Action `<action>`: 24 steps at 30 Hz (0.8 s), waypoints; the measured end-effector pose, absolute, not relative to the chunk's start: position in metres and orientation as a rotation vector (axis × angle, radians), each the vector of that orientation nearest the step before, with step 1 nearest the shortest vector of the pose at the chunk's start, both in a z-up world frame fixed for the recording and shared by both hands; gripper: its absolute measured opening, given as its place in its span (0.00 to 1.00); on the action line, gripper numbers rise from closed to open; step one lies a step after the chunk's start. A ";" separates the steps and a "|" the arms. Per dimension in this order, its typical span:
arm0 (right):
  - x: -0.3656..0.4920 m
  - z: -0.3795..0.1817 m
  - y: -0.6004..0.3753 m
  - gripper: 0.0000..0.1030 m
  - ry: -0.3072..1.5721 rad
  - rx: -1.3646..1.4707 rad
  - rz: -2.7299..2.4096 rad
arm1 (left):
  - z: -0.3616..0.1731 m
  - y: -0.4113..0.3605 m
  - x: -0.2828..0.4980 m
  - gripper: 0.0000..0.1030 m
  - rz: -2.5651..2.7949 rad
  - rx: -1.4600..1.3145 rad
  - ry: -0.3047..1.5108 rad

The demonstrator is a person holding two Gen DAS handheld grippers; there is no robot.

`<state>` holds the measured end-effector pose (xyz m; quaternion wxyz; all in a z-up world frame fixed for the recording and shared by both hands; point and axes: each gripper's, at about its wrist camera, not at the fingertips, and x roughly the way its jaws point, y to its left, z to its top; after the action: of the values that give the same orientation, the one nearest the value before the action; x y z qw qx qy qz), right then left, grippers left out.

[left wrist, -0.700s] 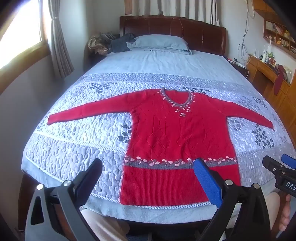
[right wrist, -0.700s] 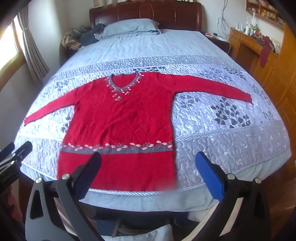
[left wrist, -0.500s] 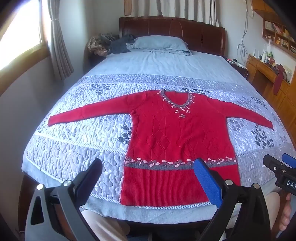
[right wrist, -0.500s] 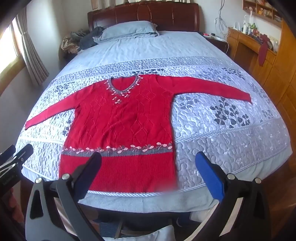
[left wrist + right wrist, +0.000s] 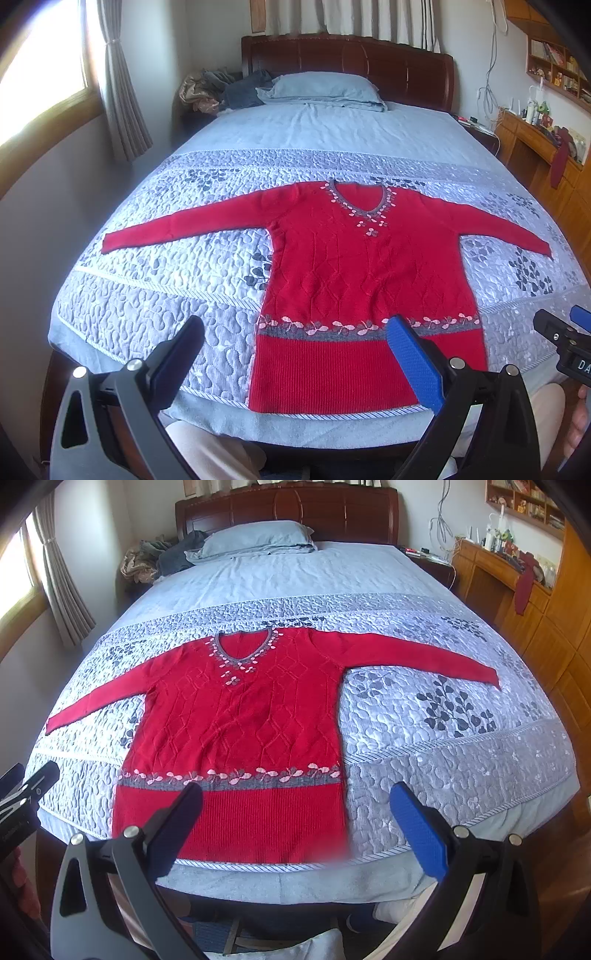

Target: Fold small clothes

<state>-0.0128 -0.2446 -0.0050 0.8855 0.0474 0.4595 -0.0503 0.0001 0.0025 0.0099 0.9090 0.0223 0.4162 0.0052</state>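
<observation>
1. Left wrist view: the left gripper (image 5: pixel 295 350) stood spread wide, grasping nothing.
2. The right gripper (image 5: pixel 295 812) likewise stood released.
3. The red sweater (image 5: pixel 362 280) lay flat on the bed (image 5: pixel 147 302), sleeves outstretched.

Sweater (image 5: pixel 354 273) red, diamond knit, grey band with pink leaves at neck and waist. Bedspread (image 5: pixel 155 306) pale blue, quilted, dark leaf prints. Pillow (image 5: pixel 325 86) blue.
</observation>
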 end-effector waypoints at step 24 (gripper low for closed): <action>-0.009 -0.007 -0.247 0.97 0.964 0.102 -0.096 | 0.008 0.000 0.001 0.96 0.009 0.060 0.859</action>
<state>-0.0090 -0.2468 -0.0071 0.8836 0.0492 0.4633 -0.0462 0.0014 0.0004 0.0077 0.9087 0.0289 0.4164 0.0044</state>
